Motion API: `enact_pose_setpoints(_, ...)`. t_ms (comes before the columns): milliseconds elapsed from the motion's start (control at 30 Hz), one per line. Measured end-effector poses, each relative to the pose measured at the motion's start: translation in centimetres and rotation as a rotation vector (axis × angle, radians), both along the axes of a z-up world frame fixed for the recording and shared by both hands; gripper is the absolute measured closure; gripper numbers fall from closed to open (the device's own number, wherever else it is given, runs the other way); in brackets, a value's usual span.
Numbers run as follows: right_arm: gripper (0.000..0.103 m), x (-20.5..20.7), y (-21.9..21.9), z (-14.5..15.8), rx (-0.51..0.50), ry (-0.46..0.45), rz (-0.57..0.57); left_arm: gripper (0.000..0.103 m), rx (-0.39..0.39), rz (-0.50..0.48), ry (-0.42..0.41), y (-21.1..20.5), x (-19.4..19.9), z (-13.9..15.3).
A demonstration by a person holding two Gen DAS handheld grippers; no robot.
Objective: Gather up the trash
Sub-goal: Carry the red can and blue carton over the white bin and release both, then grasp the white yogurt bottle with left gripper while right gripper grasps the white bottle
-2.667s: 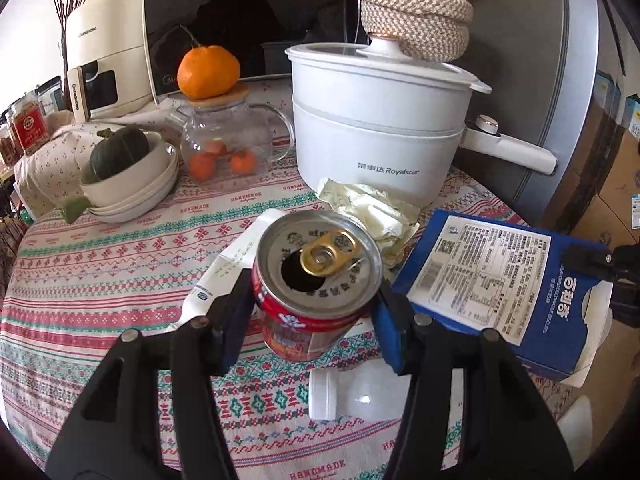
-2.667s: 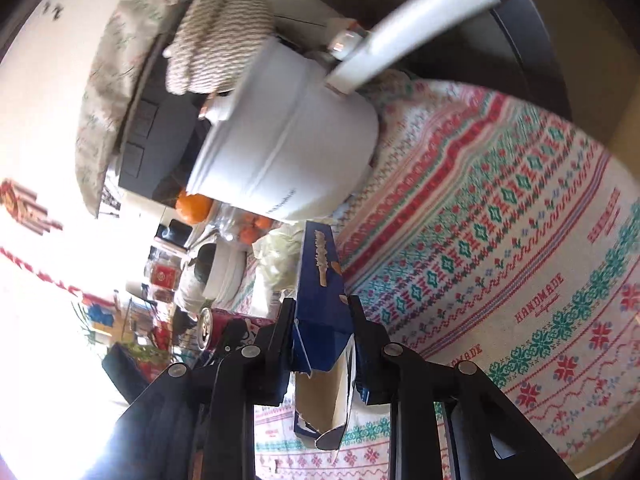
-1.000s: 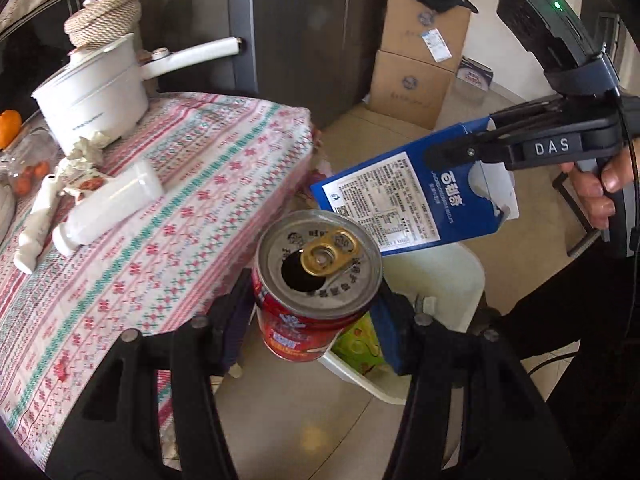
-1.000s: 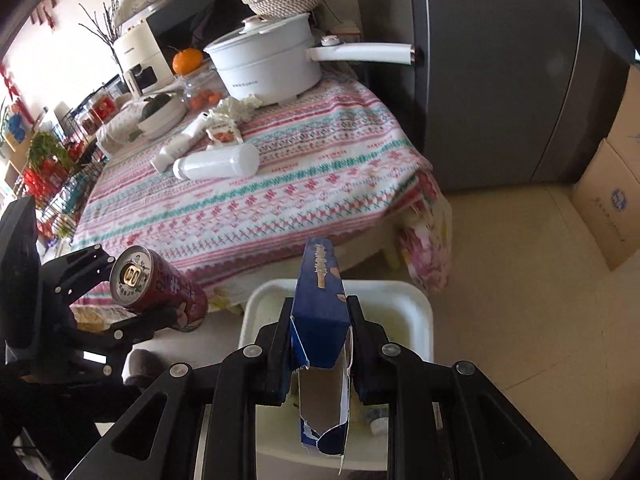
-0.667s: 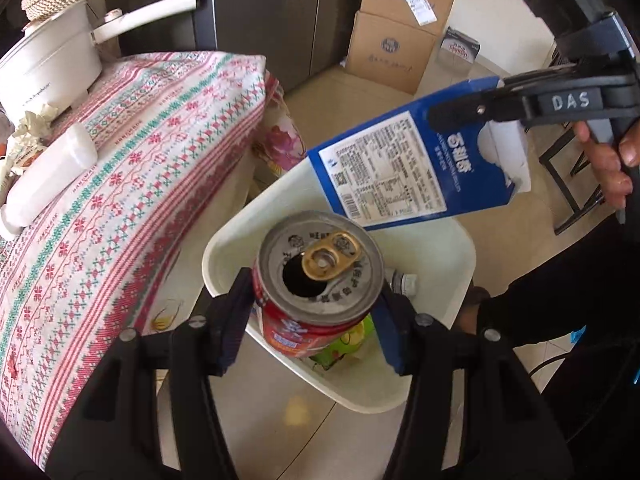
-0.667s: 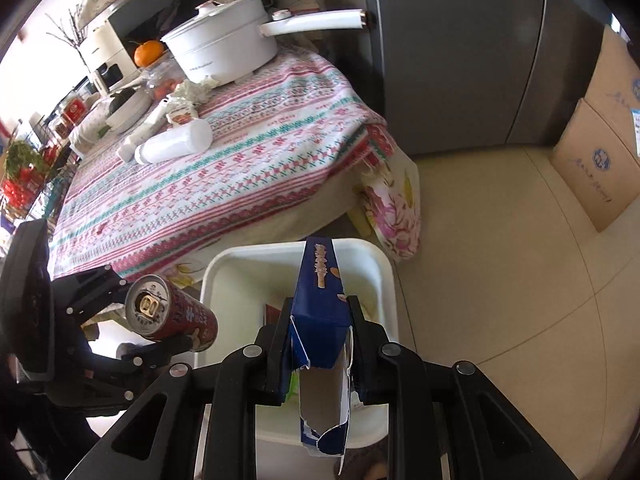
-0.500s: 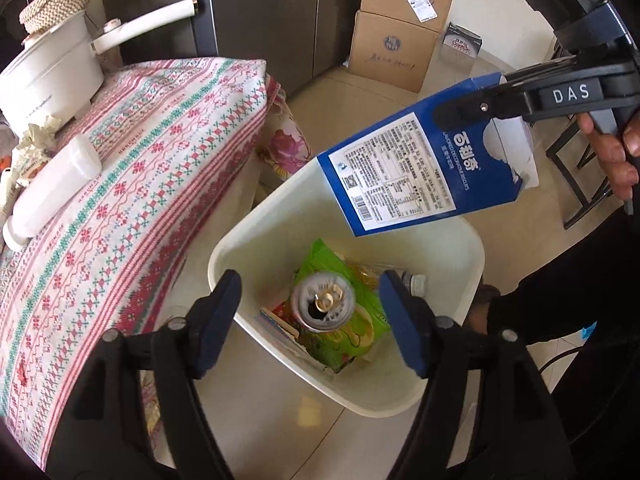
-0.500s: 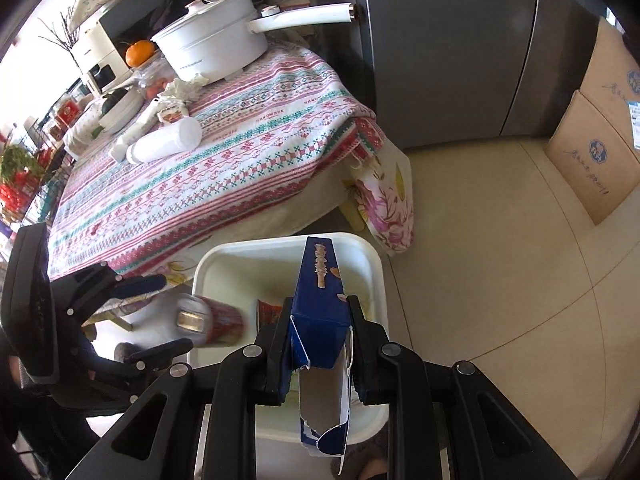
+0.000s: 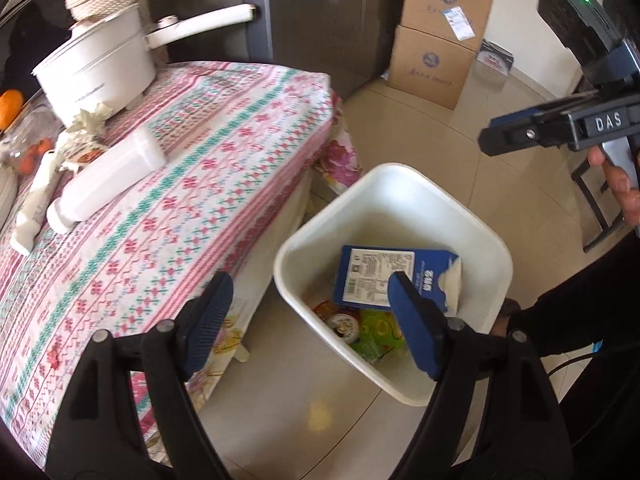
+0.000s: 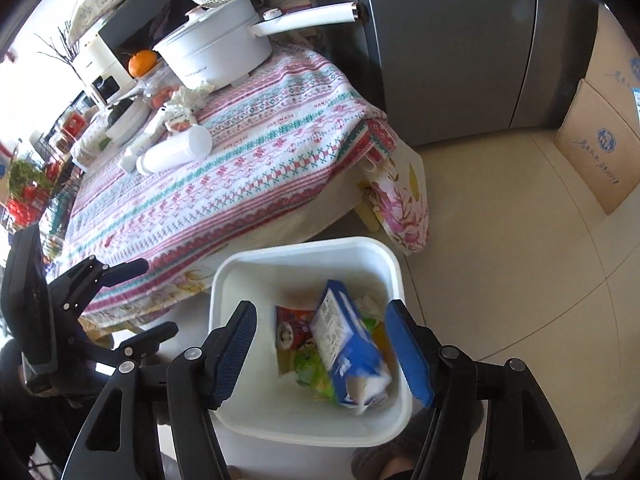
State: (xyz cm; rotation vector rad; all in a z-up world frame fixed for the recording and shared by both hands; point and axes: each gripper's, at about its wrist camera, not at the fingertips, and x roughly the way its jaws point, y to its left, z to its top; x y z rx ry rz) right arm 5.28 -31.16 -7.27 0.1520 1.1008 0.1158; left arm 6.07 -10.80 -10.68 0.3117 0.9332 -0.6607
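Note:
A white bin (image 9: 486,240) (image 10: 224,276) stands on the floor beside the table. In it lie a blue carton (image 9: 384,276) (image 10: 348,344), a red can (image 9: 343,326) (image 10: 290,330) and green wrappers (image 9: 370,340). My left gripper (image 9: 316,320) is open and empty above the bin's near rim. My right gripper (image 10: 324,350) is open and empty right above the bin. On the table lie a white bottle (image 9: 108,178) (image 10: 176,152), a white tube (image 9: 34,204) and crumpled paper (image 9: 88,124).
The table (image 9: 192,184) has a patterned cloth and a white pot (image 9: 96,76) with a long handle. A grey fridge (image 10: 452,40) stands behind. Cardboard boxes (image 9: 436,52) stand on the tiled floor (image 10: 520,240).
My left gripper opened and dropped the red can into the bin. Then my right gripper opened and the blue carton fell into the bin.

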Motion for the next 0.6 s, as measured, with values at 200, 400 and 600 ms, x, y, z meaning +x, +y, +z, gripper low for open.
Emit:
enact_pose_setpoints(200,0.033,1.0,1.1,0.3,-0.001,0.004,0.007,0.022,0.005,0.093,-0.009,2.7,1.8,0.5)
enact_pose_setpoints(400,0.030,2.2,2.9,0.8,-0.016,-0.007,0.025,0.022,0.032,0.190,-0.029,5.7,4.3,1.4)
enact_pose_setpoints(600,0.025,4.1,5.1,1.3,-0.025,-0.009,0.048,0.022,0.071,0.299,-0.075,10.3,8.9,3.2)
